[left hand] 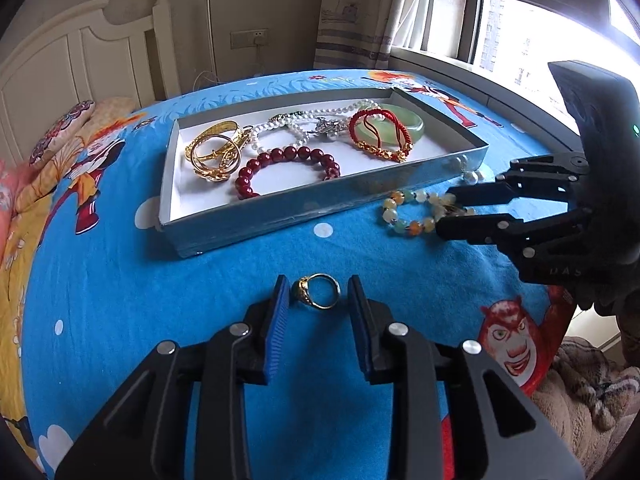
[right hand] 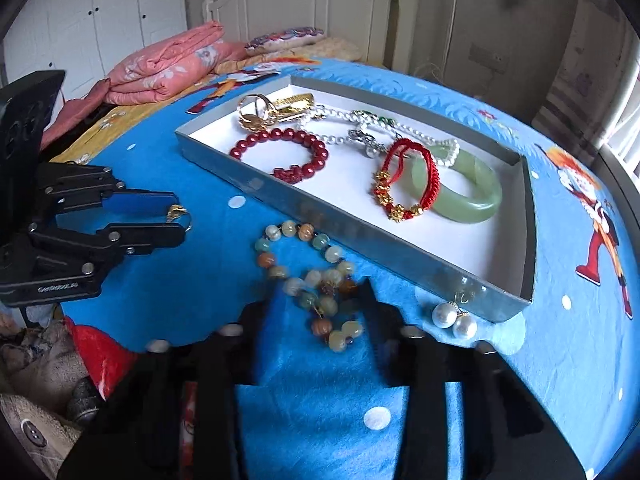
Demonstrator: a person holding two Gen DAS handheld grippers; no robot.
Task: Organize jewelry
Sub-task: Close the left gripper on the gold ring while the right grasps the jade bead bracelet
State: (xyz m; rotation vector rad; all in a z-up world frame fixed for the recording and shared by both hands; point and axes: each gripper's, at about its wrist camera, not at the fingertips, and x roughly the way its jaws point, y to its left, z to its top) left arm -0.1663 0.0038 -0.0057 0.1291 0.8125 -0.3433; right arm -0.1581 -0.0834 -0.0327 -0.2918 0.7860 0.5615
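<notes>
On the blue bedsheet (left hand: 120,280), left claw (left hand: 318,282) straddles gold ring (left hand: 299,290) unclosed, right claw (left hand: 446,212) grips bead bracelet (left hand: 390,203).

Both tools are matte black plastic. The left gripper (left hand: 316,300) has two fingers (left hand: 276,320) faced with ribbed blue pads, carried on flat linkage bars joined by round silver pins. Seen from the other side it shows the same blue pad, small white lettering on its base bar (too small to read in full), and a boxy black housing behind. The right gripper (left hand: 444,212) is built alike: black bars, silver pins, faint embossed letters on its lower body, and a tall black housing with a small green light at its edge.
</notes>
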